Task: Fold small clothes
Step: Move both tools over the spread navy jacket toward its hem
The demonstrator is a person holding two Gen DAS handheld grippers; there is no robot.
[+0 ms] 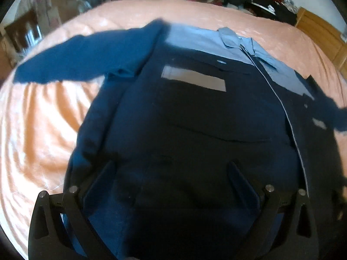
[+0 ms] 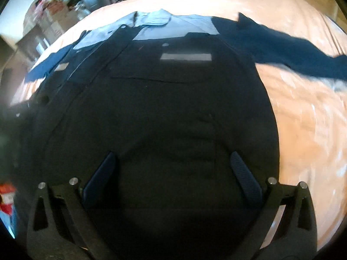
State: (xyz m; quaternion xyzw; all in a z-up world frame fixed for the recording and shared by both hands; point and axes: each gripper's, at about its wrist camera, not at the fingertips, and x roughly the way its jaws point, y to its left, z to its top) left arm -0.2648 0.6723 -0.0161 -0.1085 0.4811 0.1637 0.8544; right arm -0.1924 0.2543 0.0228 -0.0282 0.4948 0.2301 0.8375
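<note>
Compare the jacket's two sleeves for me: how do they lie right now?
The left-side sleeve spreads flat across the bedspread, fully in the left wrist view, bright blue in the light. The right-side sleeve also stretches outward but runs off the right wrist view's edge, looking darker navy. Both extend sideways, unfolded, from the jacket.

The shirt [image 1: 195, 112] is matt dark blue cloth. Beneath it, the bedcover [image 1: 43, 119] is peach cloth with a slight sheen, rippled.
</note>
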